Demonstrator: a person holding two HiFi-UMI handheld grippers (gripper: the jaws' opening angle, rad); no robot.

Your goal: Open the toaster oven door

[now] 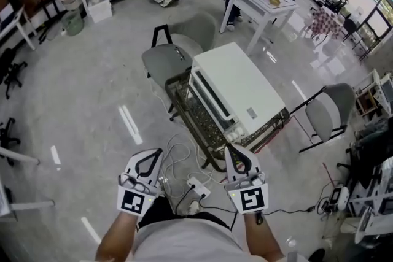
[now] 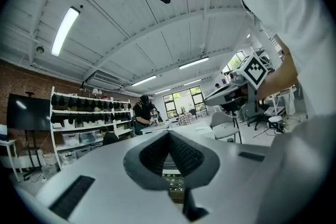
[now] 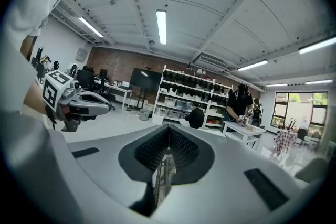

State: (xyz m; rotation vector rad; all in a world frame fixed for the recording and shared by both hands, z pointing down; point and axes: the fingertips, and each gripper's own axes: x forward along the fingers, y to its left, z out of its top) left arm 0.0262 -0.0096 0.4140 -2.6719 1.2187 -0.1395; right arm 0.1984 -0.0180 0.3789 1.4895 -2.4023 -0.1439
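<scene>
Both forearms out front, side by side. Left gripper (image 1: 152,155) and right gripper (image 1: 236,155) have their jaws pressed together with nothing between them, pointing roughly level at the white toaster oven (image 1: 236,92). It sits just ahead on a low metal-frame table (image 1: 180,108). Its door looks closed, but the angle is poor.

access to oven (image 1: 236,86) front: bare desk (image 1: 199,118) strip, free | below desk: cables (image 1: 178,153), power strip (image 1: 198,186) | left chair (image 1: 166,61) just beside desk | right chair (image 1: 325,113) near | floor (image 1: 80,101) left: open
</scene>
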